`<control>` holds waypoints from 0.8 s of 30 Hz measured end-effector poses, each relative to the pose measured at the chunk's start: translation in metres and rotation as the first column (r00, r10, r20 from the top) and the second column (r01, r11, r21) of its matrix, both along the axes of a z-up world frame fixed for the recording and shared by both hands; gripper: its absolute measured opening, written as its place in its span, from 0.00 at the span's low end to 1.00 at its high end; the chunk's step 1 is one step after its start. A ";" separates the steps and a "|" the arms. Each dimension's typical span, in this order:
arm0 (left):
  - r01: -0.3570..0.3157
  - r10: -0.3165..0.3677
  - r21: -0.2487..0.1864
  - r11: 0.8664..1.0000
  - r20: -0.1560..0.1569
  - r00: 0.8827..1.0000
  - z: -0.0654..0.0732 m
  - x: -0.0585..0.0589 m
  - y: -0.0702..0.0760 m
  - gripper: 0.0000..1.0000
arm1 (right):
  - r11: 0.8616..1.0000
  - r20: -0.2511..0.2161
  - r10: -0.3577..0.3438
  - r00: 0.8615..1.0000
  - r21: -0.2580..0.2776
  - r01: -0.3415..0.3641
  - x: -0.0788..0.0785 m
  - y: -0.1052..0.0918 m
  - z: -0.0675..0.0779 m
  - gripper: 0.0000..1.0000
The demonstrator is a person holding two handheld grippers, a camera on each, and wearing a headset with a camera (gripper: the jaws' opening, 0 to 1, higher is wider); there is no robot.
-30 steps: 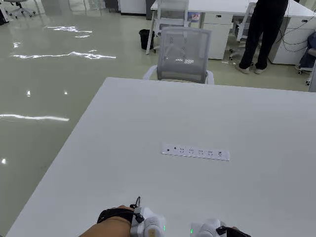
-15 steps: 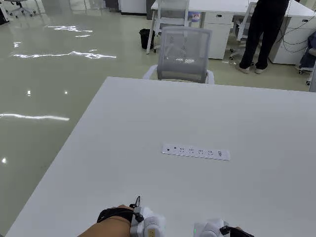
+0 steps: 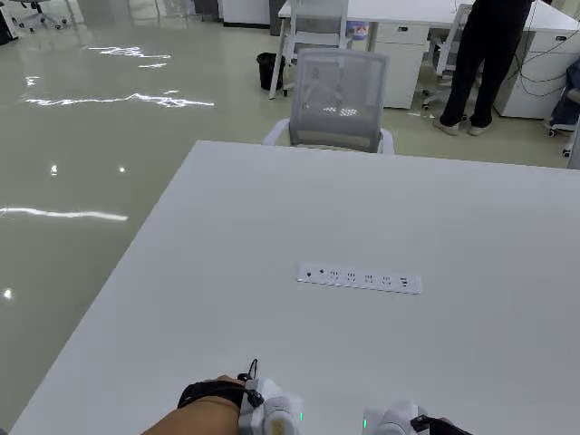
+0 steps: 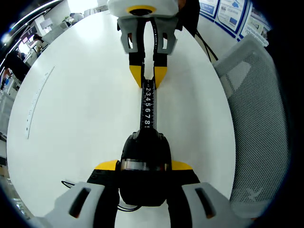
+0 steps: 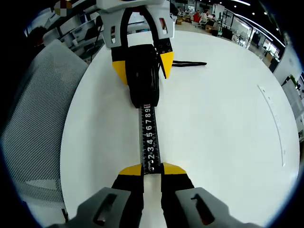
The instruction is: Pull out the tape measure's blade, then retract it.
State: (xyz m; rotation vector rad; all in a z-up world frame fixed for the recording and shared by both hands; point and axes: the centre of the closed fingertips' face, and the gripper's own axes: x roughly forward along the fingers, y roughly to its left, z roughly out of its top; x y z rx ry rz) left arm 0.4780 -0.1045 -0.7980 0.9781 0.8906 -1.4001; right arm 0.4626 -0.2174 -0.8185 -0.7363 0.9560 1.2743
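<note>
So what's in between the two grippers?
The blade, numbers showing, runs from the black case in the left gripper to the right gripper. Both gripper views show it.

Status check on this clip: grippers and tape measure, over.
Left gripper shut on tape measure case. Right gripper shut on blade, partly pulled out. Black strap on table, off the blade's line.

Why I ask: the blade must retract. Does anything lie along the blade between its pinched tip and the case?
Nothing visible does. The blade runs straight over bare table from the right gripper to the case in the left gripper; a black strap lies off to one side.
</note>
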 end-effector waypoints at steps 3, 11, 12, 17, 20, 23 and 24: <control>0.000 0.000 0.000 1.000 -0.001 1.000 0.000 0.000 0.000 0.34 | 1.000 0.000 -0.001 1.000 -0.002 0.001 0.000 -0.002 0.000 0.11; -0.003 0.003 -0.001 1.000 0.000 1.000 0.001 0.000 0.000 0.34 | 1.000 -0.001 -0.007 1.000 -0.003 0.007 0.000 -0.006 -0.001 0.11; -0.002 0.002 -0.001 1.000 0.000 1.000 0.001 0.000 0.000 0.34 | 1.000 -0.001 -0.007 1.000 -0.005 0.007 0.000 -0.007 -0.001 0.11; -0.003 0.003 0.001 1.000 0.001 1.000 0.000 0.000 0.001 0.34 | 1.000 -0.002 -0.010 1.000 -0.006 0.010 -0.001 -0.009 0.000 0.11; -0.003 0.003 0.001 1.000 0.000 1.000 0.000 0.000 0.001 0.34 | 1.000 -0.002 -0.009 1.000 -0.006 0.009 -0.001 -0.011 0.000 0.11; -0.003 0.003 0.001 1.000 0.000 1.000 0.000 0.000 0.000 0.34 | 1.000 0.000 -0.008 1.000 -0.005 0.008 -0.001 -0.013 0.000 0.11; -0.004 0.004 0.000 1.000 0.000 1.000 0.000 0.000 0.000 0.34 | 1.000 0.000 -0.010 1.000 -0.004 0.010 -0.001 -0.013 0.000 0.11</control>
